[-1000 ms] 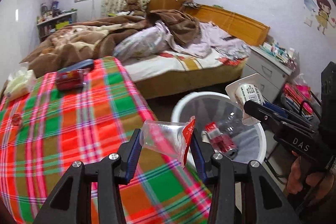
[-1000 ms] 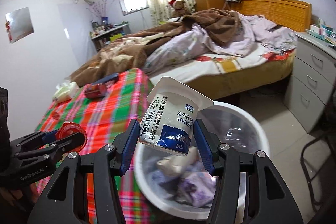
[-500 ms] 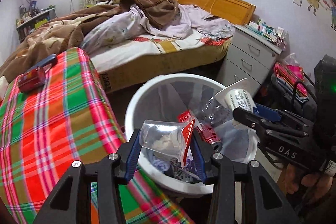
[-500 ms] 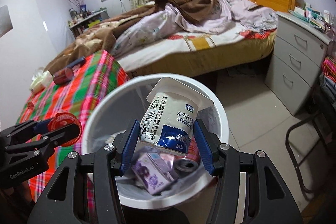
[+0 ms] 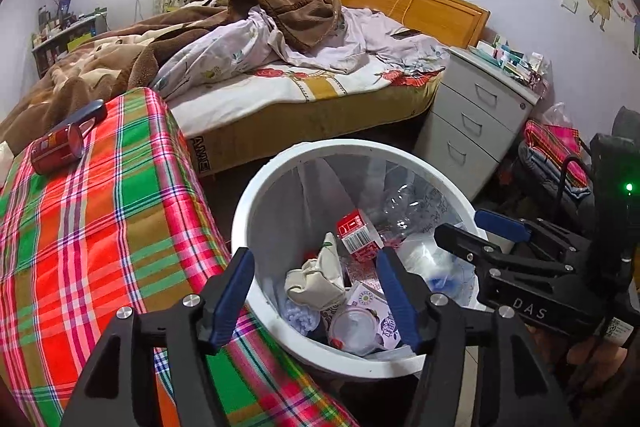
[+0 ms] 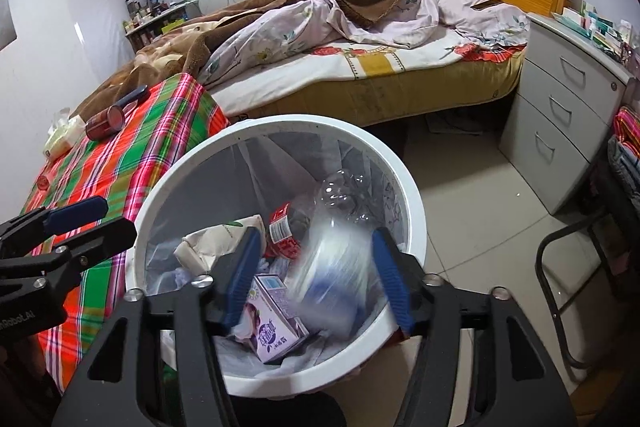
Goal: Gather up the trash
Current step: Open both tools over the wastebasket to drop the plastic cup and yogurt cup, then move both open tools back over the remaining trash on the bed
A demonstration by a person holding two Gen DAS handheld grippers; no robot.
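Note:
A white trash bin [image 5: 250, 211] [image 6: 404, 179] with a clear liner stands on the floor beside the plaid table and holds cartons, a crushed bottle and wrappers. My left gripper [image 5: 314, 267] hangs over the bin's near rim, its jaws opening with nothing between them. My right gripper [image 6: 316, 251] is also over the bin with its jaws opening. A white and blue yogurt cup [image 6: 332, 267], blurred, drops between its fingers, free of the pads. Each gripper shows in the other's view: the right gripper [image 5: 464, 225] and the left gripper [image 6: 118, 217]. A red can [image 5: 56, 151] [image 6: 106, 123] lies on the table.
The plaid-covered table [image 5: 100, 227] is left of the bin; a tissue pack [image 6: 60, 139] and a small red item [image 6: 42, 183] lie on it. A bed is behind, a grey drawer cabinet [image 5: 472, 123] to the right, and a dark chair frame [image 6: 568, 267] at the near right.
Both grippers moved from the table's edge to over the bin and sank. The left let go of its clear red-edged bag; the right opened and the yogurt cup falls.

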